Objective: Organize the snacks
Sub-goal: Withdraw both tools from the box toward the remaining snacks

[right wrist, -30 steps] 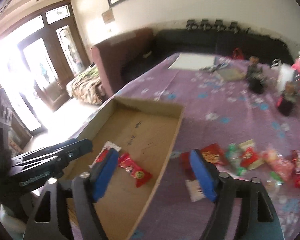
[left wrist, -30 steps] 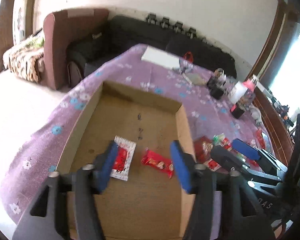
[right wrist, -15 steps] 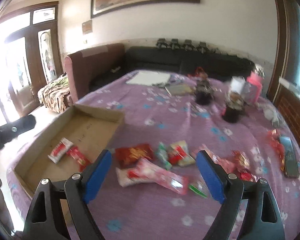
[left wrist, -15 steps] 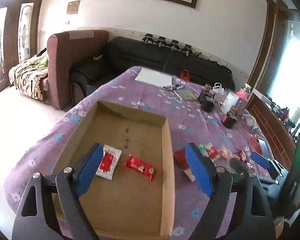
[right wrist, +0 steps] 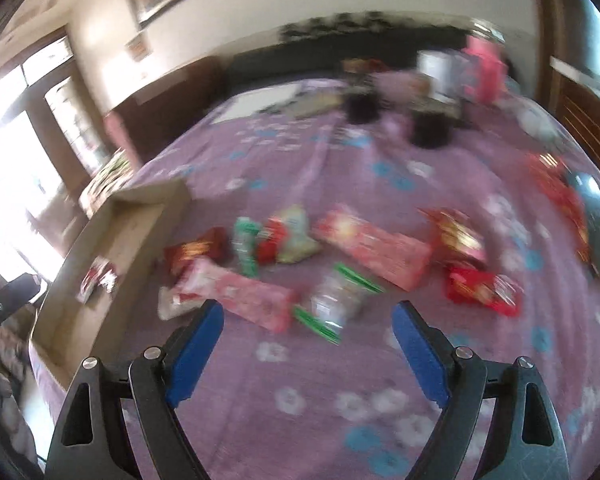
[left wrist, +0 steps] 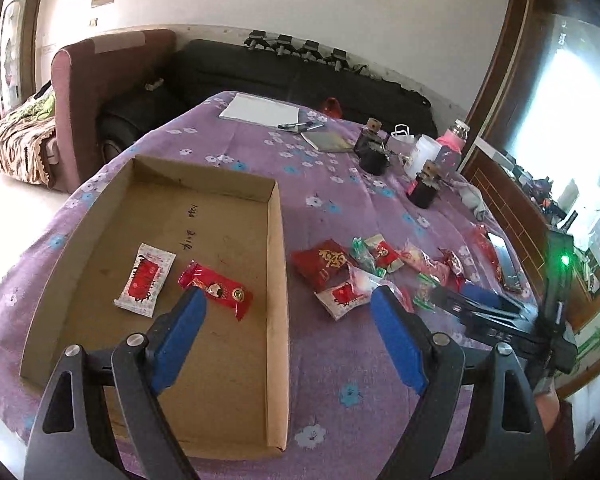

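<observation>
Over by the table, both grippers hang spread wide with nothing in them. Left gripper (left wrist: 288, 300) hovers above the right wall of the box (left wrist: 278, 264), where a white packet (left wrist: 145, 280) and a red packet (left wrist: 216, 290) lie apart on the cardboard floor. Right gripper (right wrist: 306, 320) sits over the purple cloth (right wrist: 320, 160), just short of the loose snacks (right wrist: 356, 240) scattered beside the box; that view is blurred.

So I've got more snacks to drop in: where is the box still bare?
The cardboard box is bare along its far half and near end. Only the white packet and red packet lie mid-floor. Right of the box, the snack pile crowds the purple cloth.
</observation>
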{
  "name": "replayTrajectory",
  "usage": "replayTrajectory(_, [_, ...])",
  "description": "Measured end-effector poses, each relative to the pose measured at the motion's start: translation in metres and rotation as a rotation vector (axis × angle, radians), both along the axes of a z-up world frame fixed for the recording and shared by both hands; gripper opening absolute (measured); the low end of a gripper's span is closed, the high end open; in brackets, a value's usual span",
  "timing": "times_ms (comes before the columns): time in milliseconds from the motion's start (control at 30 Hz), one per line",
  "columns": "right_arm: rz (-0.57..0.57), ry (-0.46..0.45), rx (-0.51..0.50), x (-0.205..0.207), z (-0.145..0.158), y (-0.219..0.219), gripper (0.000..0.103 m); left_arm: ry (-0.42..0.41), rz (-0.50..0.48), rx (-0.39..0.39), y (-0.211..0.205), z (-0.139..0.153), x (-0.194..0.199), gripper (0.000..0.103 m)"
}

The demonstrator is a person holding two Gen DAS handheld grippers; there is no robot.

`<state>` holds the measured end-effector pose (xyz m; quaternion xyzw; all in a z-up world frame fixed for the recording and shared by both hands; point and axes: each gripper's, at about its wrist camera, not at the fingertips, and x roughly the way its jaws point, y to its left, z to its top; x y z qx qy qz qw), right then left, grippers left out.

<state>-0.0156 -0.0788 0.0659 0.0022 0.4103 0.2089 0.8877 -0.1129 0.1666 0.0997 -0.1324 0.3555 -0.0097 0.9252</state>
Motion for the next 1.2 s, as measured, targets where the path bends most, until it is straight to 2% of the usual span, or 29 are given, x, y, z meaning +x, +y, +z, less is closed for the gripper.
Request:
replayTrajectory(133, [0.127, 0.024, -0.017, 0.021, -0.006, 0.042, 0.088, 0.000, 0.019, -0.002, 0.005, 0.002, -0.003, 0.085])
replayTrajectory(233, [0.160, 0.094, -0.009, 0.039, -0.020, 0.059, 0.088, 0.006, 0.030, -0.004, 0.010, 0.003, -0.006, 0.085])
replayTrajectory(300, [0.201, 0.231, 0.093, 0.044, -0.031, 0.058, 0.088, 0.008, 0.033, -0.003, 0.013, 0.004, -0.007, 0.085])
replayTrajectory(367, [0.251, 0.302, 0.207, 0.036, -0.033, 0.049, 0.087, 0.003, 0.030, 0.005, 0.015, 0.006, -0.008, 0.085])
replayTrajectory(433, [0.354, 0.384, 0.363, 0.021, -0.030, 0.035, 0.086, -0.003, 0.019, 0.006, 0.014, 0.006, -0.007, 0.085])
replayTrajectory(500, [0.357, 0.350, 0.410, 0.008, -0.019, 0.014, 0.086, -0.002, 0.001, 0.001, 0.011, 0.005, -0.004, 0.085])
replayTrajectory(533, [0.297, 0.308, 0.393, 0.005, -0.014, -0.001, 0.087, 0.000, -0.010, -0.003, 0.008, 0.004, -0.002, 0.085])
replayTrajectory(633, [0.051, 0.172, 0.260, 0.003, -0.003, -0.043, 0.089, 0.009, -0.045, -0.015, -0.003, 0.001, 0.004, 0.085])
replayTrajectory(733, [-0.077, 0.153, 0.190, 0.010, -0.006, -0.061, 0.089, 0.024, -0.095, -0.021, -0.020, -0.002, 0.009, 0.085])
replayTrajectory(900, [-0.157, 0.184, 0.090, 0.023, -0.029, -0.043, 0.085, 0.047, -0.164, 0.031, -0.045, -0.008, 0.018, 0.085])
replayTrajectory(967, [-0.188, 0.177, 0.009, 0.028, -0.039, -0.027, 0.073, 0.067, -0.178, 0.050, -0.051, -0.012, 0.021, 0.085])
replayTrajectory(1033, [-0.204, 0.140, -0.055, 0.029, -0.040, -0.016, 0.070, 0.074, -0.200, 0.066, -0.056, -0.014, 0.023, 0.084])
replayTrajectory(1067, [-0.198, 0.126, -0.087, 0.030, -0.039, -0.011, 0.055, 0.073, -0.210, 0.088, -0.060, -0.014, 0.023, 0.084])
replayTrajectory(1133, [-0.195, 0.105, -0.153, 0.029, -0.039, 0.001, 0.053, 0.083, -0.246, 0.153, -0.072, -0.017, 0.026, 0.084])
replayTrajectory(1200, [-0.203, 0.103, -0.172, 0.021, -0.038, -0.001, 0.052, 0.093, -0.285, 0.212, -0.085, -0.021, 0.029, 0.084])
